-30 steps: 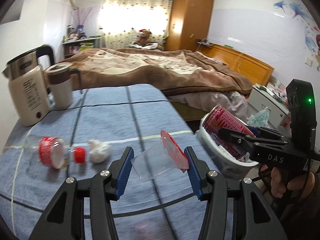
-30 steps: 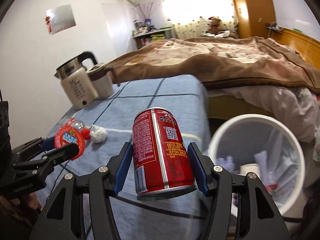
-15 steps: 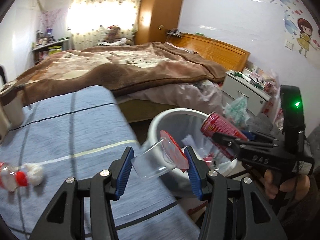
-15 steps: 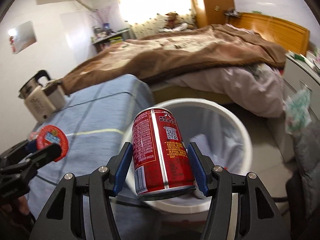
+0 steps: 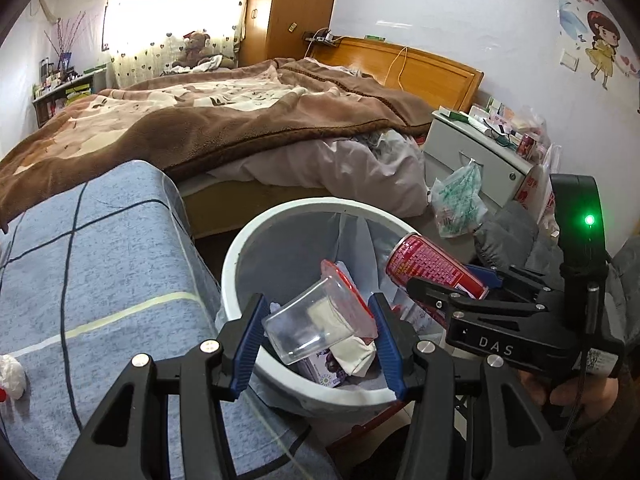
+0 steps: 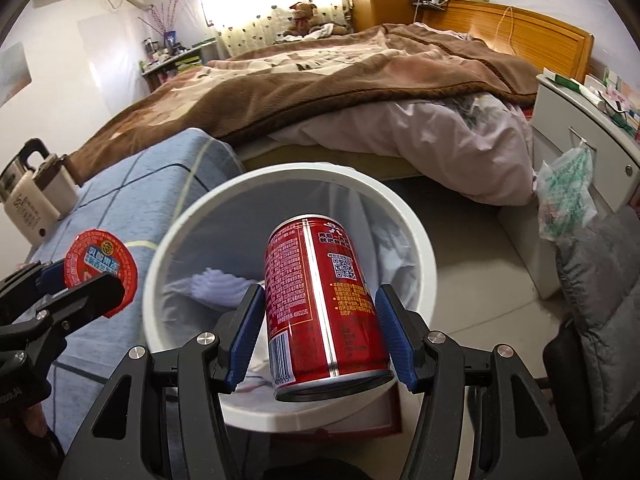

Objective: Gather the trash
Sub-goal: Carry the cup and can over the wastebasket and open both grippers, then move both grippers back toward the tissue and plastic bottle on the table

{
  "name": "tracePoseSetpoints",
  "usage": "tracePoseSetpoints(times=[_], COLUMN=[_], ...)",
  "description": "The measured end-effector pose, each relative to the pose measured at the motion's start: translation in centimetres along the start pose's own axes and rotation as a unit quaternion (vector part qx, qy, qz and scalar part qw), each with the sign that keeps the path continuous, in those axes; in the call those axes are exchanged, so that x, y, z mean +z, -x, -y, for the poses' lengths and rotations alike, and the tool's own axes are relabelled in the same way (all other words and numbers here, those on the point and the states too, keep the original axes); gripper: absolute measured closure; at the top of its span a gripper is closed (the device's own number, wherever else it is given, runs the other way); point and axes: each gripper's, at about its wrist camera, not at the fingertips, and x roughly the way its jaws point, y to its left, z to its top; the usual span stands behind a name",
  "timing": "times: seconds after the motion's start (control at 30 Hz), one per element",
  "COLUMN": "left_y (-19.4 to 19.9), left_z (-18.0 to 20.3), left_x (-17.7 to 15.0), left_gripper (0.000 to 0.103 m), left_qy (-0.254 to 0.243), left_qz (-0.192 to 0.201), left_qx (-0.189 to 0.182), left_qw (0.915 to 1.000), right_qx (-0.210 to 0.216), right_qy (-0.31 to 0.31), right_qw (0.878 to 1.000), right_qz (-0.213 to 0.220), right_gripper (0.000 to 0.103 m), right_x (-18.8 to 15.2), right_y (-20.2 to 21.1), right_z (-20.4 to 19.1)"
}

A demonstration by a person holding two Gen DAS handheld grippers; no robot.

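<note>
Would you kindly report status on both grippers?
Left gripper shut on clear cup. Right gripper shut on red can. Both over white bin, nothing blocking.

The kettle point(image 6: 28, 196) is being cut off by the left edge; the crumpled tissue point(image 5: 11, 374) likewise. The bin point(image 6: 416, 236) contents are being largely hidden behind the red can point(image 6: 324, 304).

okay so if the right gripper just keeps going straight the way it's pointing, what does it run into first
Probably the inside of the white trash bin. The right gripper, jaws shut on the red can, points into its open mouth; crumpled white paper lies deeper. Depth is uncertain.
</note>
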Motion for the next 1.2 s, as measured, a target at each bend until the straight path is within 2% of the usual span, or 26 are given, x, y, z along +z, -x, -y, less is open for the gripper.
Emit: tracePoseSetpoints(times=[0.07,0.2,0.3,0.73,1.2], left_y=[-0.5,-0.6,-0.3,1.7,5.8], left_z=[0.1,0.3,0.2,-1.2,-3.9], left_x=[0.1,0.1,-0.1,-0.9,-2.6], left_gripper=[0.048,0.036,0.032,0.03,0.03], left_qy=[-0.002,-0.002,0.001,0.017,0.033], left_qz=[-0.006,-0.003,0.0,0.015,0.047], left_qx=[0.003,0.009,0.01,0.016,0.048], left_qw=[1.0,0.9999,1.0,0.9996,0.9972], right_qx=[-0.002,-0.001,-0.002,0.009,0.039], right_qy=[-0.001,0.001,-0.001,-0.025,0.0], right_qw=[1.0,0.999,0.999,0.998,0.996], right_qz=[0.012,0.037,0.037,0.054,0.078], right_gripper=[0.045,0.045,0.045,0.045,0.045], right_x=[0.0,0.3,0.3,-0.4,-1.0], right_y=[0.1,0.7,0.8,2.4,4.8], right_z=[0.2,0.4,0.4,-0.4,-5.2])
